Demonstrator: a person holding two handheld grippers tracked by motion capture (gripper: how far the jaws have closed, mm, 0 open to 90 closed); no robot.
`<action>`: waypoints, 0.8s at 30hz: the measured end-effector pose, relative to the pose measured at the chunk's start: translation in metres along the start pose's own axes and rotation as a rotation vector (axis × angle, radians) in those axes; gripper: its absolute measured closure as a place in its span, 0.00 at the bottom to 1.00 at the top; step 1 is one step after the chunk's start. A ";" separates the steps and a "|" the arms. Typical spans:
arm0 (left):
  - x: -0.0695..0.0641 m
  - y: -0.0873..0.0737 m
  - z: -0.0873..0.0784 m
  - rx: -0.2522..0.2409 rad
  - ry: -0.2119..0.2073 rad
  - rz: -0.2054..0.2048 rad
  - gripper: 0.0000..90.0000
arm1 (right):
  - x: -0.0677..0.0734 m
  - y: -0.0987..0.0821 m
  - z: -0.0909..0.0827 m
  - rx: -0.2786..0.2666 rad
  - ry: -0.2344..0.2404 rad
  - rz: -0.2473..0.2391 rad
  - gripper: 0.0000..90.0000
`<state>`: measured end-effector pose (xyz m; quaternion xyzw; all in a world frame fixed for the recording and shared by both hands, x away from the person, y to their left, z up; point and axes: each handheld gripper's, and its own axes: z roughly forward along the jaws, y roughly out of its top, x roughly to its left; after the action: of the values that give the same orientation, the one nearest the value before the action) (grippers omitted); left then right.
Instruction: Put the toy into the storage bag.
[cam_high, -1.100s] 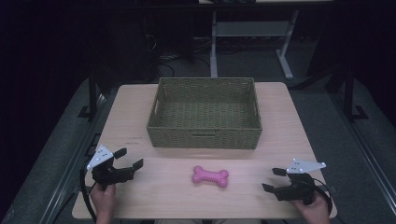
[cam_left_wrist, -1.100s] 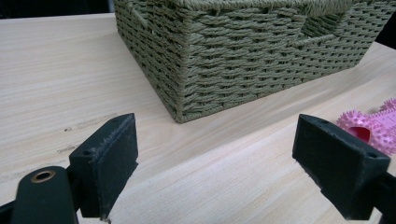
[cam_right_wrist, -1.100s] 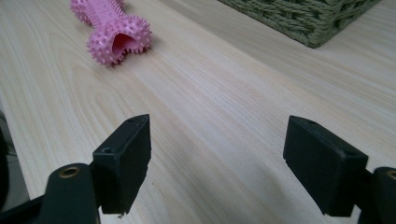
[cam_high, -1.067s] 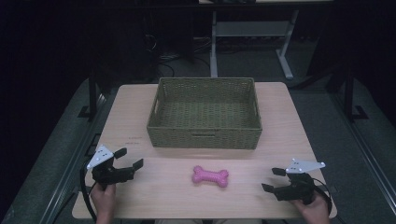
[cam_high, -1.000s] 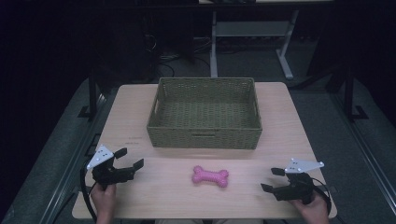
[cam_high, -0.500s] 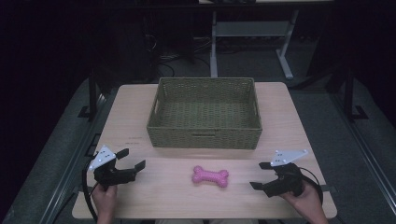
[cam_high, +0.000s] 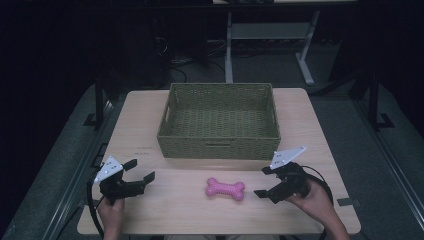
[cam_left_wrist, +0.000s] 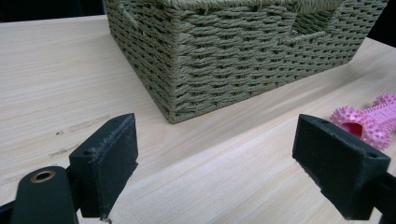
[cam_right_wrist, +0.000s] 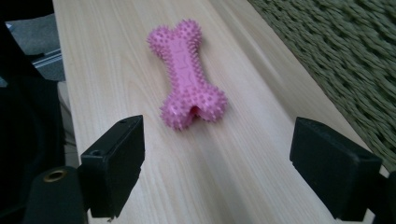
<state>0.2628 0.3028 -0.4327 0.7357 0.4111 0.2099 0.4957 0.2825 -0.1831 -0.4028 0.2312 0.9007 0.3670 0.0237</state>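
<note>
While wide-jawed, right claw (cam_high: 266, 182) near bone (cam_high: 225, 188)

A woven green basket (cam_high: 218, 122) sits empty toward the far side of the pale wooden bench (cam_high: 140, 115). Beyond the bench, a white desk frame (cam_high: 270, 35) stands on grey floor (cam_high: 350, 115) amid dark cables.

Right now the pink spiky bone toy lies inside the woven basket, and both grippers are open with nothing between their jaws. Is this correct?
Not quite. The pink bone toy lies on the table in front of the woven basket, not inside it; the high view shows this. The rest holds: the left gripper and the right gripper are open with nothing between their jaws.
</note>
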 end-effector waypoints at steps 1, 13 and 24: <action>0.001 0.000 0.000 0.002 0.000 0.002 0.15 | 0.000 0.002 0.001 0.008 0.001 -0.008 0.19; -0.001 0.001 0.001 0.001 0.002 0.010 0.15 | 0.000 0.022 0.017 0.068 0.045 -0.046 0.19; -0.001 0.001 0.001 0.000 0.004 0.007 0.15 | 0.000 0.040 0.030 0.109 0.076 -0.082 0.18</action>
<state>0.2633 0.3012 -0.4325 0.7366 0.4097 0.2132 0.4941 0.3050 -0.1383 -0.3980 0.1813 0.9282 0.3248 -0.0079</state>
